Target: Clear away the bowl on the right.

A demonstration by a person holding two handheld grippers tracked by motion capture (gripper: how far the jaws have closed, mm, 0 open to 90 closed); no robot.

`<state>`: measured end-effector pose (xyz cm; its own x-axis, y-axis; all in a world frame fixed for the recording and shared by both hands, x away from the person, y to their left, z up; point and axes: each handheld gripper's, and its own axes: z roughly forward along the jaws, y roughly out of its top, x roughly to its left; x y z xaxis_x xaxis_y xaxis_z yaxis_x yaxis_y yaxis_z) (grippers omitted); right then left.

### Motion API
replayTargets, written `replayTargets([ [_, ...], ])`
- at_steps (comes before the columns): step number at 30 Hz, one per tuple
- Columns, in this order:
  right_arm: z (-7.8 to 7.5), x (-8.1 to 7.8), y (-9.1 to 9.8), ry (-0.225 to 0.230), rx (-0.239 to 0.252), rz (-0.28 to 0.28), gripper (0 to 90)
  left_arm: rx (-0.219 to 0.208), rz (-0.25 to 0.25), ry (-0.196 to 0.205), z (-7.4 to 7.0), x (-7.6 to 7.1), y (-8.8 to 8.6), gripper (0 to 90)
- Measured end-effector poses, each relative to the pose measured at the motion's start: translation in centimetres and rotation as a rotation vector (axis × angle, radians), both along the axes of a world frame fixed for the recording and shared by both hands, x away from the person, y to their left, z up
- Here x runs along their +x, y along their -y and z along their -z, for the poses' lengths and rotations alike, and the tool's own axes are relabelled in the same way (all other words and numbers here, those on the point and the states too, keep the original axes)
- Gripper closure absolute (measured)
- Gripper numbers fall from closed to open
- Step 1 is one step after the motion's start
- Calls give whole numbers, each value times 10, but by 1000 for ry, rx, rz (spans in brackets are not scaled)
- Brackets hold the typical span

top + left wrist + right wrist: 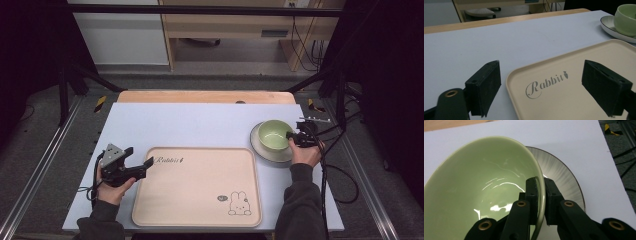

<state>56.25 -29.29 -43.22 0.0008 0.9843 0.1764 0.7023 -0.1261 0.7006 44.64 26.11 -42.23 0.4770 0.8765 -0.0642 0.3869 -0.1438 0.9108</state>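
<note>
A pale green bowl (pixel 274 134) (pixel 481 187) rests on a grey-white plate (pixel 261 148) (pixel 560 175) at the right of the table. My right gripper (pixel 291 136) (pixel 541 195) is shut on the bowl's rim, one jaw inside the bowl and one outside. A beige tray (pixel 197 187) (pixel 574 85) with "Rabbit" lettering and a rabbit drawing lies in the middle. My left gripper (pixel 139 161) (pixel 541 87) stands open at the tray's near left corner, one jaw over the tray and one over the mat, nothing between them.
A light blue-grey mat (pixel 200 120) covers the wooden table (pixel 205 96). Black frame posts (pixel 62 85) stand at both sides, and cables (pixel 345 175) trail off the right edge. The green bowl (pixel 626 17) and plate (pixel 610 27) appear far right in the left gripper view.
</note>
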Motion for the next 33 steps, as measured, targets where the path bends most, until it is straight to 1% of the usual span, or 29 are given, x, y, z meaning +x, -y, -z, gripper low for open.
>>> replayTargets([
  [1,0,0,0,0,0,0,838,0,0,0,0,0,0,153],
  [2,-4,-1,1,10,29,1,839,-3,-1,3,-1,0,-1,153],
  [4,-10,-2,0,18,45,3,839,-7,-1,5,-1,-1,-1,154],
  [5,-10,-2,0,18,45,3,839,-7,-1,5,-1,-1,-1,154],
  [6,-17,-5,-1,36,45,-9,838,-8,-1,7,-2,-1,-1,154],
  [7,-17,-5,-1,36,45,-9,838,-8,-1,7,-2,-1,-1,154],
  [8,-23,-7,-3,50,38,-24,838,-8,1,9,-2,-1,-1,154],
  [9,-23,-7,-3,50,38,-24,838,-8,1,9,-2,-1,-1,154],
  [11,-29,-10,-5,58,46,-34,837,-8,4,9,-3,-1,0,154],
  [14,-37,-13,-9,81,42,-60,837,-7,5,11,-3,-2,0,154],
  [19,-44,-17,-12,93,33,-79,837,-12,4,13,-4,-2,0,154],
  [20,-47,-19,-13,99,31,-91,837,-13,4,14,-4,-2,0,154],
  [21,-47,-19,-13,99,31,-91,837,-13,4,14,-4,-2,0,154],
  [22,-49,-20,-15,97,42,-91,837,-15,5,14,-4,-2,1,154],
  [24,-53,-23,-16,111,31,-113,836,-14,9,15,-5,-3,2,154],
  [26,-54,-24,-17,117,26,-119,836,-13,10,17,-5,-3,2,154],
  [27,-56,-25,-19,118,36,-119,837,-13,11,17,-5,-3,2,154],
  [28,-58,-27,-20,121,39,-133,836,-13,12,18,-5,-3,3,154],
  [33,-64,-32,-25,135,26,-159,837,-15,13,20,-6,-3,3,154],
])
